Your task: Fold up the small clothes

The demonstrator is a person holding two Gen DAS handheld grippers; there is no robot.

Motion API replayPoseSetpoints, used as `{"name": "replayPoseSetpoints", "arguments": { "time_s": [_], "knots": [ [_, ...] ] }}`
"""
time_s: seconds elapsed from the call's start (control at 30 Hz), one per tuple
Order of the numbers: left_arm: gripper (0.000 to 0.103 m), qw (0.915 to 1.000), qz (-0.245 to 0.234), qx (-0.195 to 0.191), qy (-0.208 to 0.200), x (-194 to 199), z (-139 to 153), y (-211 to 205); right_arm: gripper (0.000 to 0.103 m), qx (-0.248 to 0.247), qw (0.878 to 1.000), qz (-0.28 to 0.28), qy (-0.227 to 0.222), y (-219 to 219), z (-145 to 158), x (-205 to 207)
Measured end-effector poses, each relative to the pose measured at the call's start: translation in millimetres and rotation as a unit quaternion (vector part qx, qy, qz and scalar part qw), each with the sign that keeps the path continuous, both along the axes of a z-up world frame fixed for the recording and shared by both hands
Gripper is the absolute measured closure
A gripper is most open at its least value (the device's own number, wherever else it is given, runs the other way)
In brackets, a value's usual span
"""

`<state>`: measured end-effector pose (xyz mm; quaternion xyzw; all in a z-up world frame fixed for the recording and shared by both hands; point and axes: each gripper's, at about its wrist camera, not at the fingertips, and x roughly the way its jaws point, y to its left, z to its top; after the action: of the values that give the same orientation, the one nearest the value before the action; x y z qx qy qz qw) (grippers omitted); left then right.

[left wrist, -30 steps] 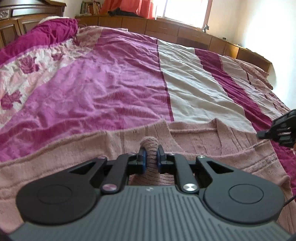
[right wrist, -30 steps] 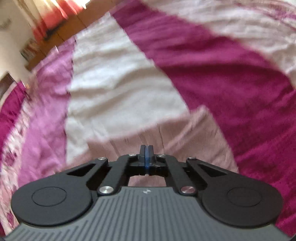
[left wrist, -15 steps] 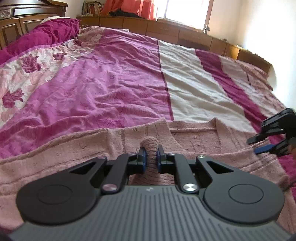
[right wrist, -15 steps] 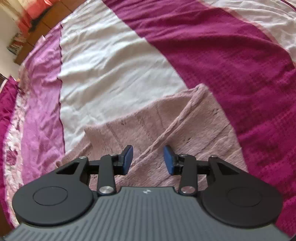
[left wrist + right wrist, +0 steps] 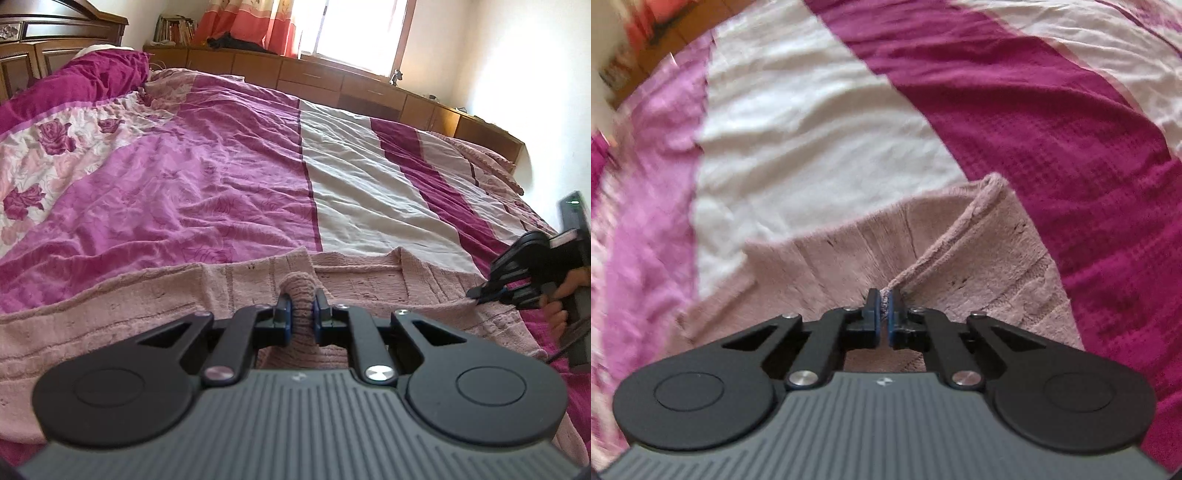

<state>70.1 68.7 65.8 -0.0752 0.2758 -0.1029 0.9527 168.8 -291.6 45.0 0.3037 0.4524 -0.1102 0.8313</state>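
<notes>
Pinching soft, limp pink knit garment (image 5: pixel 369 291): left gripper (image 5: pixel 301 309) clamps a bunched fold, right gripper (image 5: pixel 884 308) nips its edge.

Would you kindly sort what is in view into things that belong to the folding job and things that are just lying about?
Part of the job:
- pink knitted garment
- left gripper, shut on a bunch of it
- right gripper, shut on its edge

Just lying about:
- striped bedspread
- wooden cabinets
- books
- curtain
</notes>
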Motion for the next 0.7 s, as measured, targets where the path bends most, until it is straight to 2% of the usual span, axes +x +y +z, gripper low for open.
{"name": "replayPoseSetpoints", "arguments": {
  "time_s": [0.07,0.17,0.33,0.47,0.53,0.57,0.7],
  "knots": [
    [0.09,1.0,0.002,0.006,0.0,3,-1,-1,0.1,0.015,0.999,-0.012,-0.03,-9,6,-8],
    [0.09,0.9996,0.007,0.027,0.004,16,-6,-4,0.1,0.017,0.998,-0.018,-0.052,-11,9,-4],
    [0.088,0.9966,0.02,0.065,0.046,50,-31,-6,0.1,0.009,0.999,-0.001,-0.051,-4,-8,8],
    [0.073,0.9921,0.037,0.085,0.085,69,-49,1,0.098,0.005,0.998,0.006,-0.064,-3,-24,5],
    [0.064,0.9903,0.05,0.089,0.093,69,-51,8,0.087,0.008,0.997,0.015,-0.075,-5,-24,2],
    [0.06,0.9901,0.057,0.089,0.092,68,-50,13,0.084,0.005,0.997,0.02,-0.08,-5,-22,-1],
    [0.052,0.9904,0.071,0.072,0.094,59,-40,28,0.068,-0.036,0.992,0.041,-0.11,-6,-5,-22]
  ]
}}
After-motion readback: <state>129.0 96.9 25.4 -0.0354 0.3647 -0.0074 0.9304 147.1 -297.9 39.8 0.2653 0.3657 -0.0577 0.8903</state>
